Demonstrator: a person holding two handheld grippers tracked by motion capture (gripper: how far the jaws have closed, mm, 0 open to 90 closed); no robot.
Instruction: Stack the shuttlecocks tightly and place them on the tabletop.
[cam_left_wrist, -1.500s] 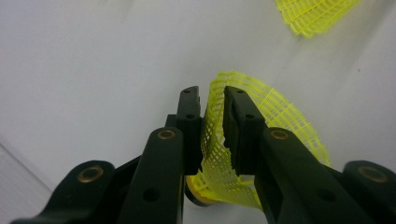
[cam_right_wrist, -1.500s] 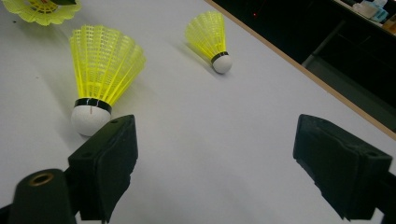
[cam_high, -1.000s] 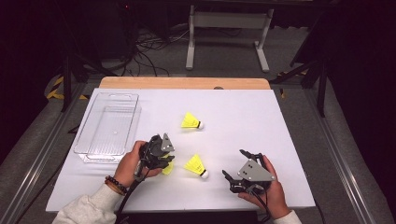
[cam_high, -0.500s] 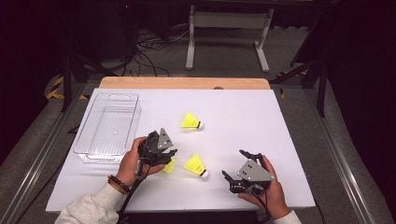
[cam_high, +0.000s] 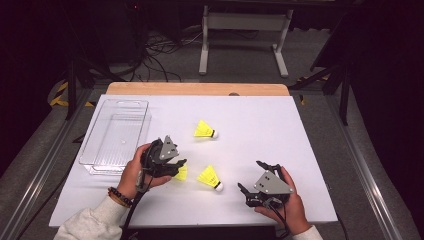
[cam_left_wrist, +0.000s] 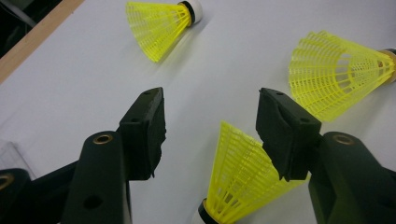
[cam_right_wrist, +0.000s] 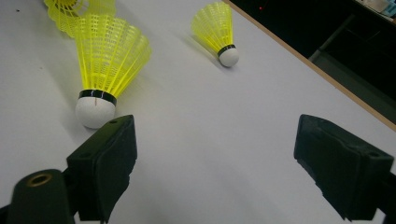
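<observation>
Three yellow shuttlecocks lie on the white table top (cam_high: 300, 145). My left gripper (cam_high: 178, 166) (cam_left_wrist: 210, 121) stands open around the nearest shuttlecock (cam_high: 182, 173) (cam_left_wrist: 243, 182), whose skirt lies close against the right-hand jaw in the left gripper view. A second shuttlecock (cam_high: 210, 177) (cam_left_wrist: 336, 74) (cam_right_wrist: 105, 65) lies between the two grippers, its white cork toward my right gripper. The third shuttlecock (cam_high: 204, 130) (cam_left_wrist: 161, 23) (cam_right_wrist: 217, 30) rests farther back. My right gripper (cam_high: 250, 176) (cam_right_wrist: 215, 154) is open near the front edge with nothing between its jaws.
A clear plastic bin (cam_high: 100, 169) stands at the left of the table, just beyond my left hand (cam_high: 134, 172). A wooden strip (cam_high: 200, 88) runs along the table's far edge. Cables and a metal stand lie on the floor behind.
My left gripper has edged slightly forward and turned a little over the nearest shuttlecock. The right gripper and the other two shuttlecocks have stayed where they were.
</observation>
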